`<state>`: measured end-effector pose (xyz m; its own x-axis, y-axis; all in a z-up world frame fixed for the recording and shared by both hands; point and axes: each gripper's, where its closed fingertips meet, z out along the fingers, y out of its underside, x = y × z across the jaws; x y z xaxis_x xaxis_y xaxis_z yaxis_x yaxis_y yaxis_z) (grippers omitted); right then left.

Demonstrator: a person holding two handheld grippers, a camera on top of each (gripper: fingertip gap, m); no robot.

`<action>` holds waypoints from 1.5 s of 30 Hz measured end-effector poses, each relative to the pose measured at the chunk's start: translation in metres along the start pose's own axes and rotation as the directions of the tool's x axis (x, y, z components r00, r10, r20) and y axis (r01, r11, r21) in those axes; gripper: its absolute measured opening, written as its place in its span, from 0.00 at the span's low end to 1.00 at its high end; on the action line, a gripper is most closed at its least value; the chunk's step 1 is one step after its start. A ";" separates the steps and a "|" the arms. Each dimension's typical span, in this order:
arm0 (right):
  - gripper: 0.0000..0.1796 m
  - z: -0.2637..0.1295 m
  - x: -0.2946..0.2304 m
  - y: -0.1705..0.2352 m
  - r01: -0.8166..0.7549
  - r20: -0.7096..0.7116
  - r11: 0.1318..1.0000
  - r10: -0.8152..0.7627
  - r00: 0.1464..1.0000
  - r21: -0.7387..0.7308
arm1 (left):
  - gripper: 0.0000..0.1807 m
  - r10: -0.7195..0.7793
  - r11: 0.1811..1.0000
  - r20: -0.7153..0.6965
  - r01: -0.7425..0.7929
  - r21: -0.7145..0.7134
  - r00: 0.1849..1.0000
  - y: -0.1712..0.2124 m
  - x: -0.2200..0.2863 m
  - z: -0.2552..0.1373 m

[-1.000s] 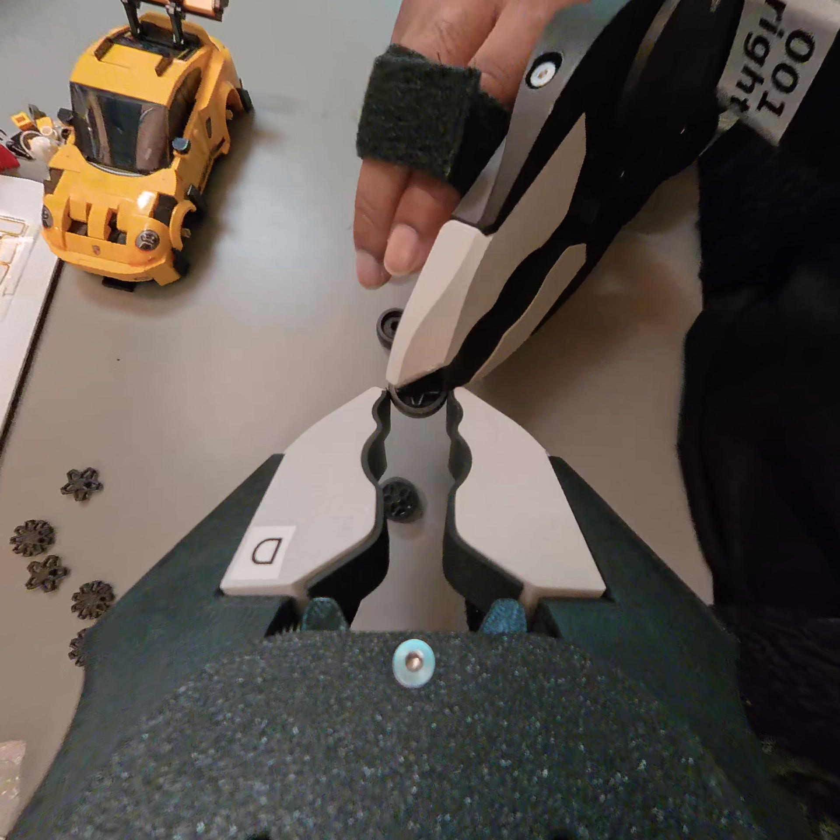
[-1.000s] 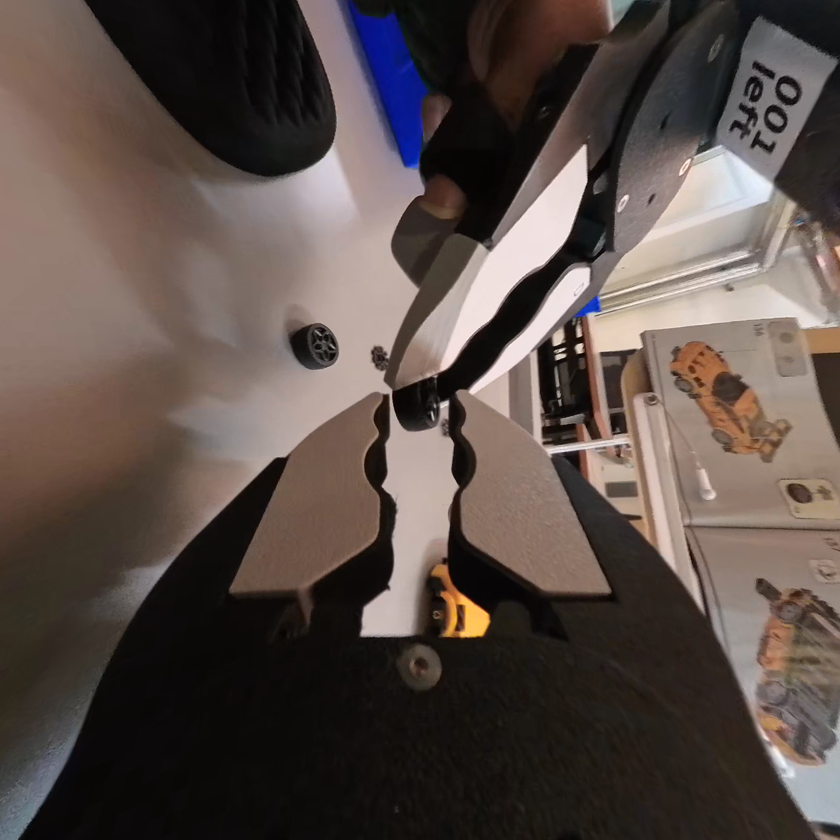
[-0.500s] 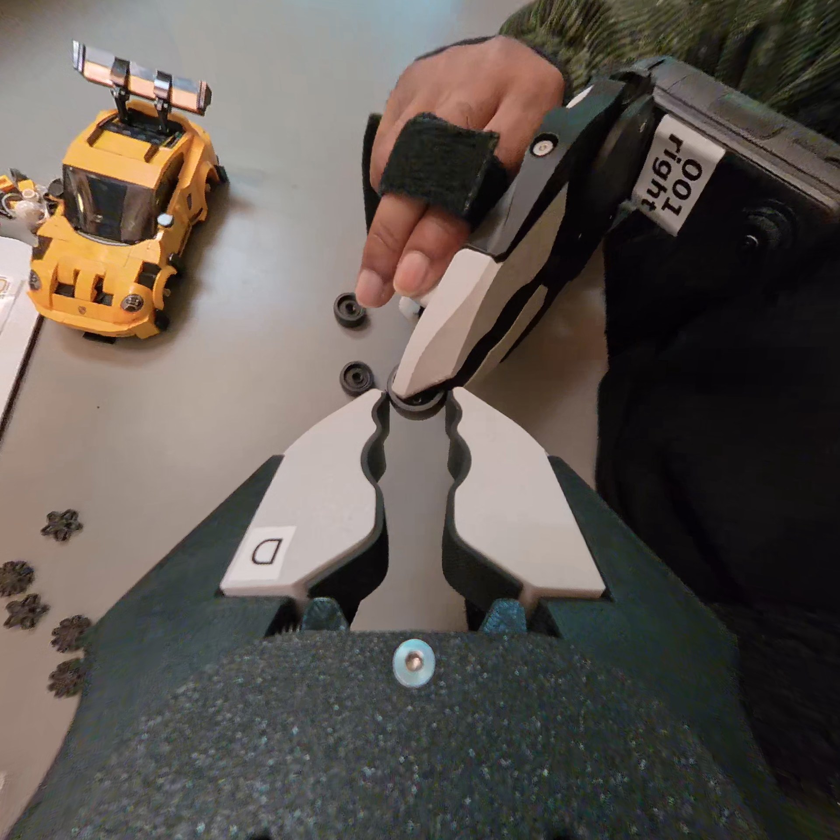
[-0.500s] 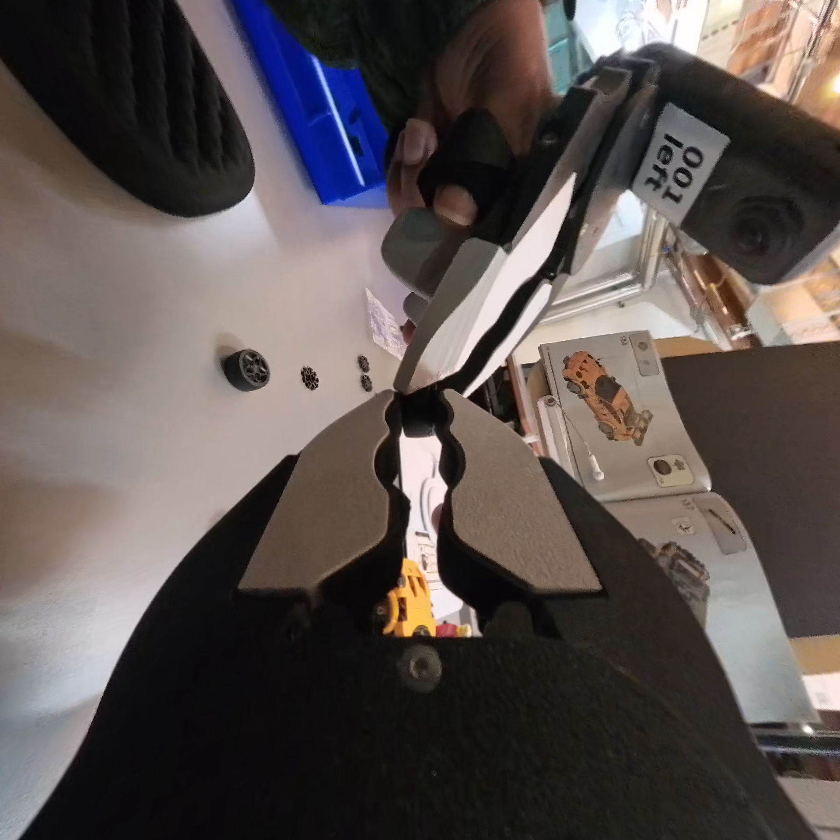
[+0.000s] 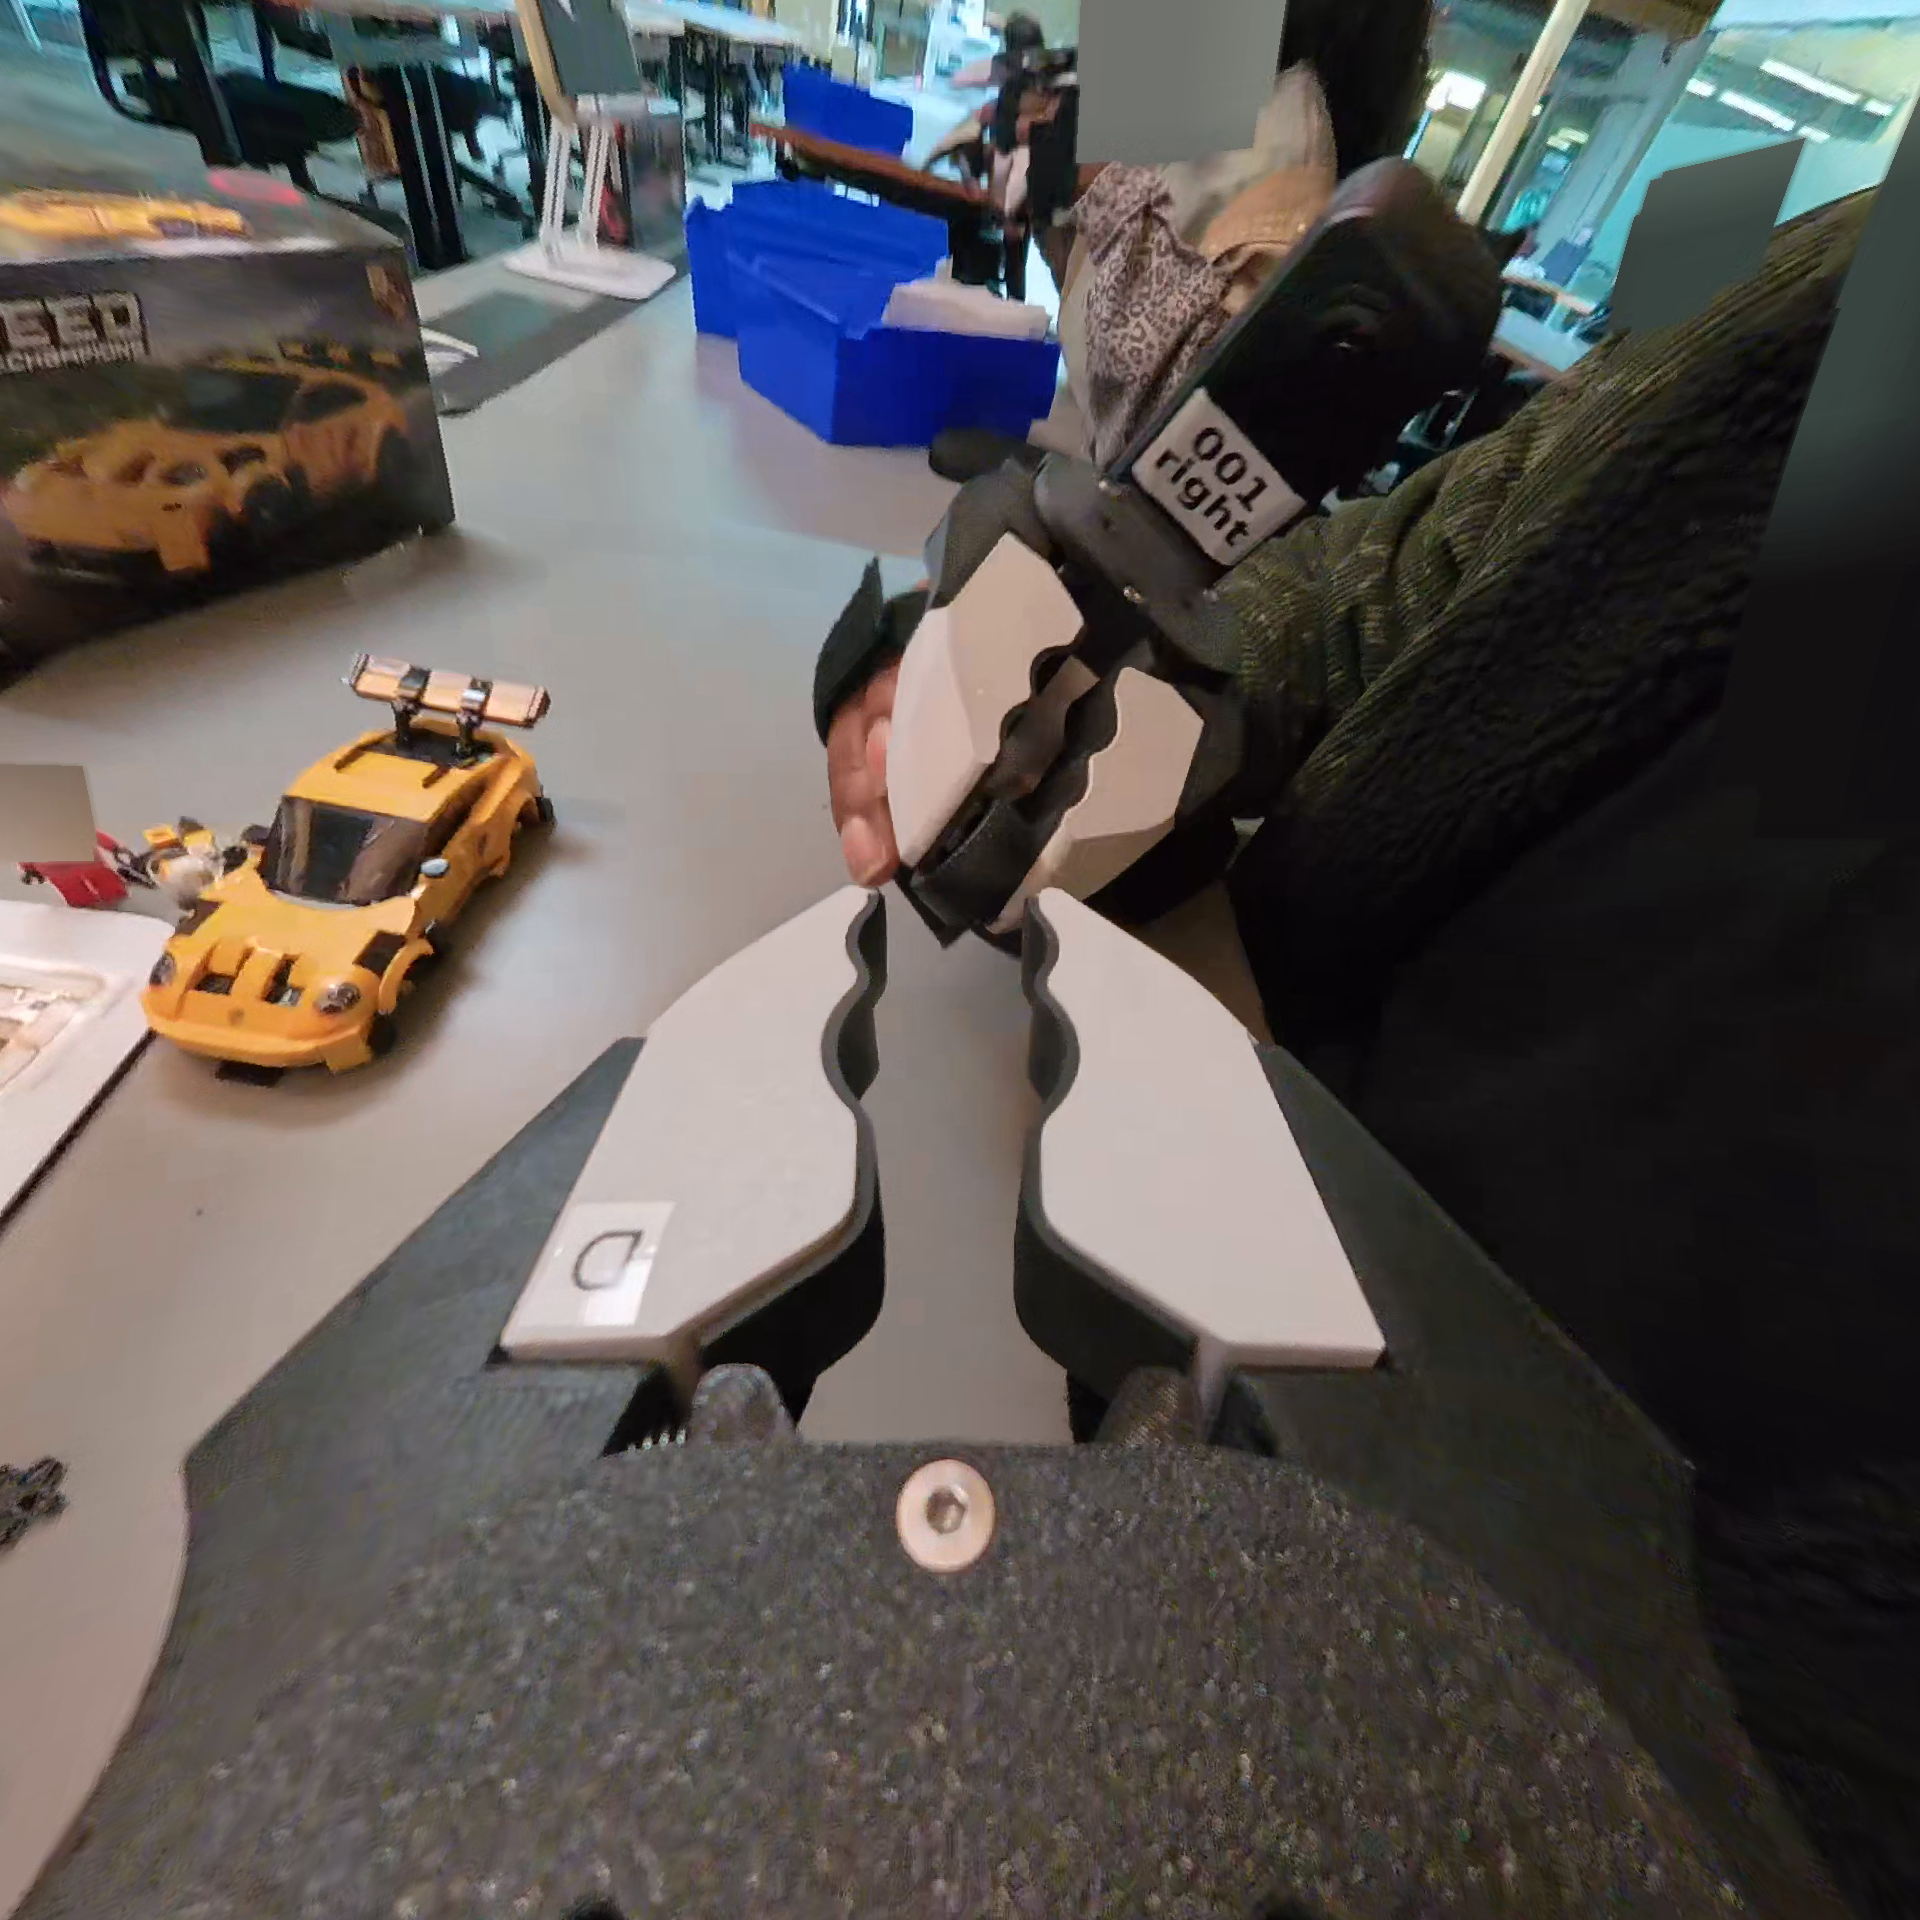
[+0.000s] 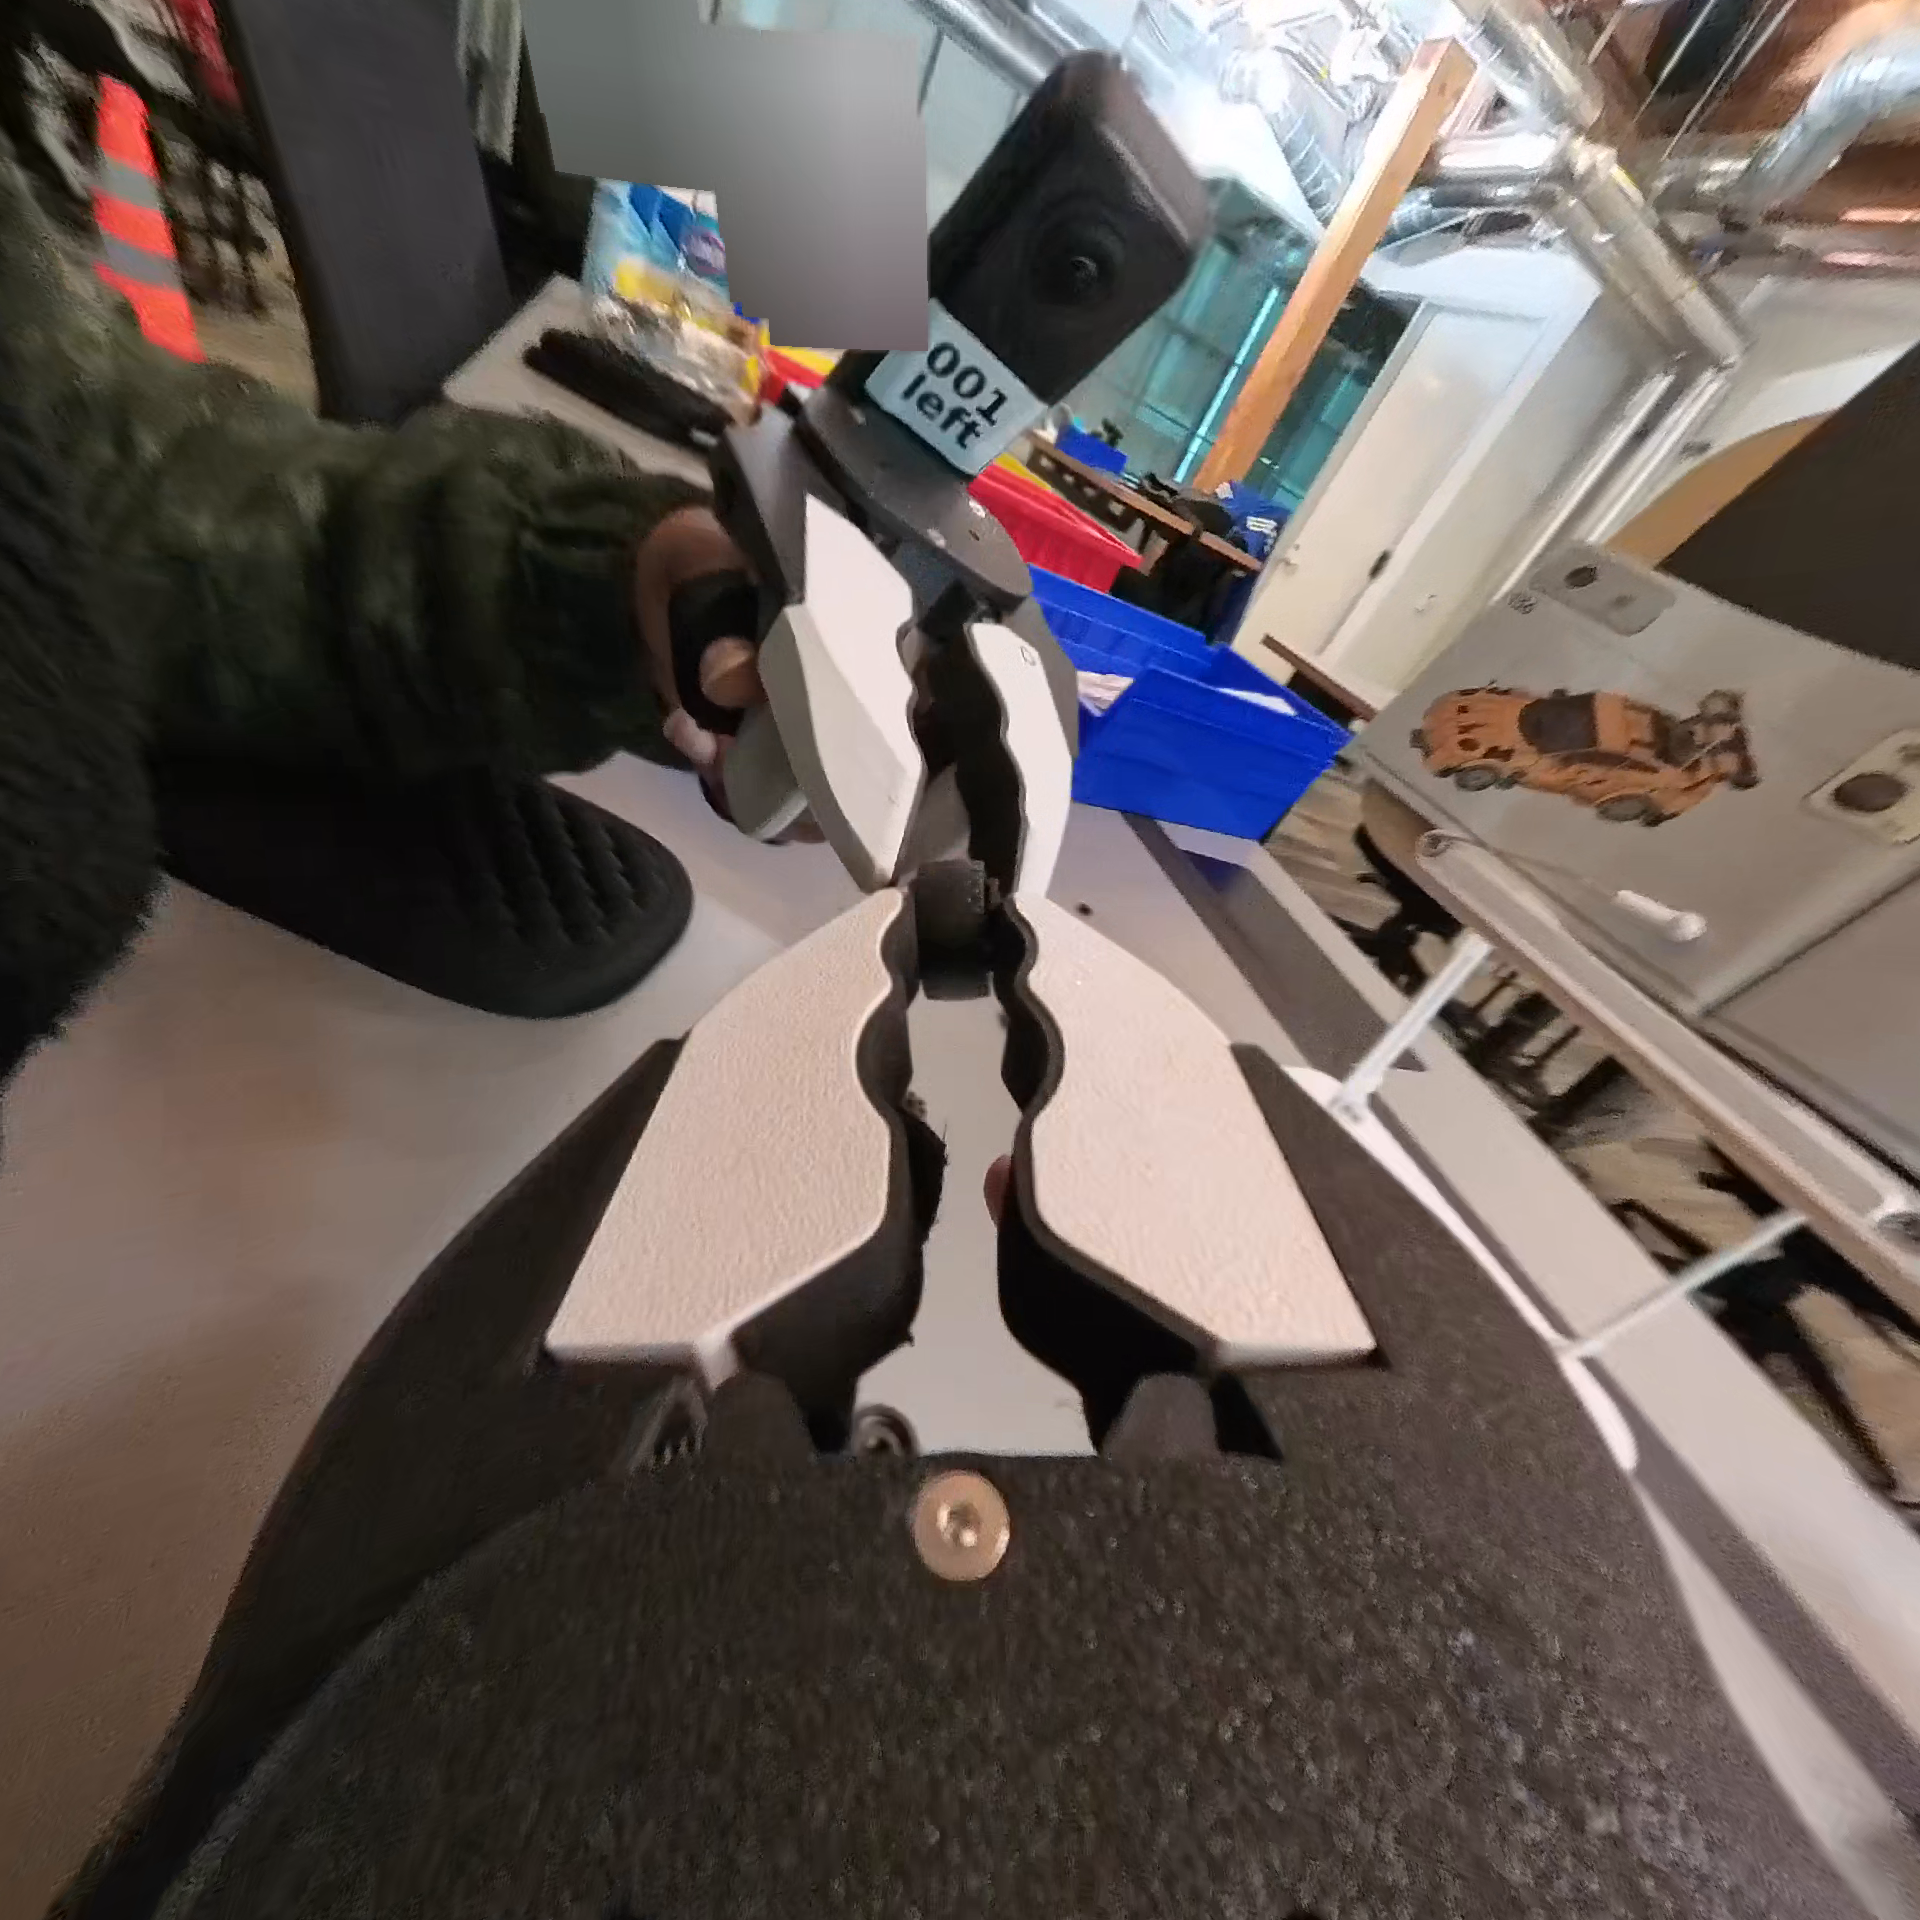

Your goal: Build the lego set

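Note:
A small black wheel (image 6: pixel 948 899) is pinched between the tips of both grippers, which meet nose to nose above the grey table (image 5: pixel 644 644). My right gripper (image 6: pixel 958 914) is shut on the wheel from one side. My left gripper (image 5: pixel 956 902) holds it from the other side, its fingers (image 5: pixel 748 1122) a wheel's width apart. In the left wrist view the wheel (image 5: pixel 964 894) shows as a dark lump under the right gripper's tips (image 5: pixel 966 920). In the right wrist view the left gripper (image 6: pixel 956 881) points down at me. A hand in a green sleeve holds each gripper.
The yellow Lego car (image 5: pixel 343 914) with a rear wing stands on the table at left, without wheels. Behind it is the set's box (image 5: pixel 197 436). An instruction sheet (image 5: pixel 52 1029) and small black parts (image 5: pixel 26 1496) lie at the left edge. Blue bins (image 5: pixel 883 343) stand farther back. Only a small space, under 4 cm, lies between the two pairs of fingers.
Both grippers have tilted up from facing the table to looking across the room, still tip to tip. The right gripper's fingers closed in on the wheel.

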<state>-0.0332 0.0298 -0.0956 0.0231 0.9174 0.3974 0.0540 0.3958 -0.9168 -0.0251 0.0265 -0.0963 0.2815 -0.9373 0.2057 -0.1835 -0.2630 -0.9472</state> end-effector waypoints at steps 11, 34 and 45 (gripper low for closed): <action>0.06 0.004 -0.008 -0.002 -0.083 0.055 0.997 0.083 0.995 0.000 | 0.10 -0.057 0.992 -0.072 0.065 0.104 0.996 -0.003 0.007 -0.003; 0.16 -0.003 0.023 0.074 0.162 0.012 0.936 -0.166 0.986 -0.313 | 0.13 -0.165 0.983 0.054 0.168 -0.070 0.985 0.056 -0.043 0.008; 0.17 -0.027 0.007 0.130 -0.005 0.140 0.824 0.103 0.985 -0.567 | 0.14 0.000 0.890 0.127 0.058 -0.452 0.992 0.143 -0.055 0.028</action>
<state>0.0006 0.0869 -0.2112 -0.1116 0.9500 0.2917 0.6104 0.2971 -0.7343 -0.0406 0.0472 -0.2501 0.3985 -0.9007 0.1733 -0.5725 -0.3919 -0.7202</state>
